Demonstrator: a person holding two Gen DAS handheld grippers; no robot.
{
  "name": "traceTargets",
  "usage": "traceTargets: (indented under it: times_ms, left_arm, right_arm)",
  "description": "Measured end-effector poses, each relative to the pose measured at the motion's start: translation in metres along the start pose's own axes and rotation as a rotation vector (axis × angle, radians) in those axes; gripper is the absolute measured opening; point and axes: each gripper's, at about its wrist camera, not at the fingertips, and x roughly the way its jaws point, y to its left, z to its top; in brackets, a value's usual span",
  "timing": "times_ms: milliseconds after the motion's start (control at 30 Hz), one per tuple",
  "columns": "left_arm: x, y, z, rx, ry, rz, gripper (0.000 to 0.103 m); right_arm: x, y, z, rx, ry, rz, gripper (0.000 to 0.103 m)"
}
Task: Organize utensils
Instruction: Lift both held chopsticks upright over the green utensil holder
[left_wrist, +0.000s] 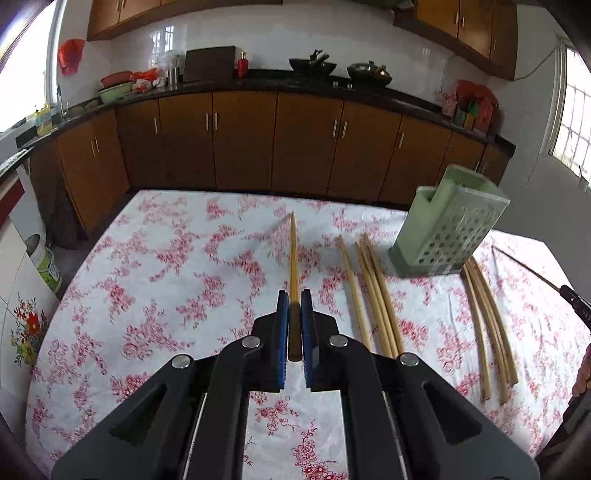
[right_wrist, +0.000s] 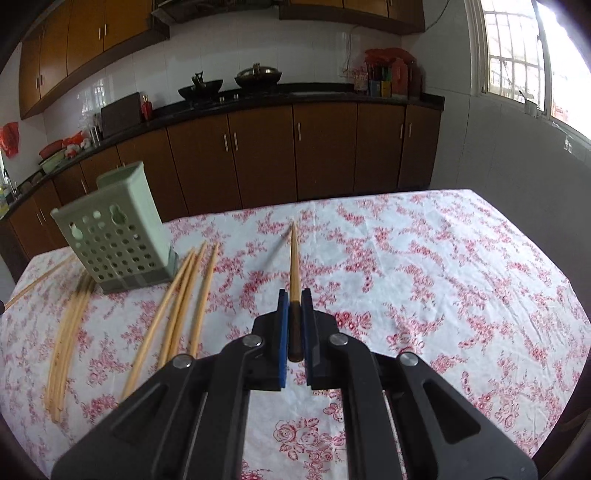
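Blue-padded jaws of the left gripper (left_wrist: 294, 301) clamp one chopstick (left_wrist: 293, 254), and the right gripper (right_wrist: 294, 300) clamps another chopstick (right_wrist: 294, 258). Both sticks point forward above the floral tabletop (right_wrist: 424, 258), which is bare ahead. Loose chopsticks (left_wrist: 373, 291) lie beside the green perforated holder (left_wrist: 447, 232).

The left gripper (left_wrist: 294, 300) clamps one chopstick (left_wrist: 293, 254) above a floral tablecloth (left_wrist: 166, 258), with loose chopsticks (left_wrist: 373, 295) and a green perforated holder (left_wrist: 447, 232) to its right.
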Motion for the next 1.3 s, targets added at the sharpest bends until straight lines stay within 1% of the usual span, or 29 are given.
traceTargets:
  times_ms: [133, 267, 433, 633, 700, 800, 933, 1067, 1167, 1300]
  left_arm:
    - [-0.026, 0.000, 0.026, -0.015, -0.092, -0.010, 0.007]
    - [-0.042, 0.000, 0.048, -0.038, -0.156, -0.015, 0.007]
    - [-0.048, -0.002, 0.065, -0.039, -0.192, 0.003, 0.007]
    - [-0.050, -0.003, 0.081, -0.036, -0.209, 0.030, 0.007]
    - [-0.056, -0.007, 0.092, -0.022, -0.232, 0.026, 0.007]
    - [-0.073, -0.017, 0.111, 0.007, -0.289, 0.017, 0.007]
    - [-0.098, -0.034, 0.140, 0.021, -0.360, -0.031, 0.007]
    - [-0.119, -0.051, 0.166, -0.011, -0.419, -0.118, 0.007]
    - [-0.123, -0.065, 0.175, -0.021, -0.445, -0.155, 0.007]
    - [-0.116, -0.086, 0.173, -0.028, -0.444, -0.199, 0.007]
  right_arm:
    - [-0.026, 0.000, 0.022, 0.015, -0.091, 0.024, 0.008]
    - [-0.043, -0.001, 0.042, 0.028, -0.156, 0.038, 0.008]
    - [-0.048, 0.000, 0.057, 0.041, -0.181, 0.044, 0.008]
    - [-0.048, 0.005, 0.076, 0.024, -0.199, 0.033, 0.008]
    - [-0.055, 0.009, 0.091, 0.020, -0.225, 0.046, 0.008]
    - [-0.073, 0.012, 0.116, 0.033, -0.284, 0.084, 0.008]
    - [-0.103, 0.018, 0.152, 0.068, -0.363, 0.166, 0.008]
    - [-0.128, 0.027, 0.177, 0.096, -0.417, 0.274, 0.008]
    - [-0.135, 0.035, 0.186, 0.097, -0.414, 0.348, 0.008]
    - [-0.131, 0.055, 0.189, 0.057, -0.388, 0.363, 0.008]
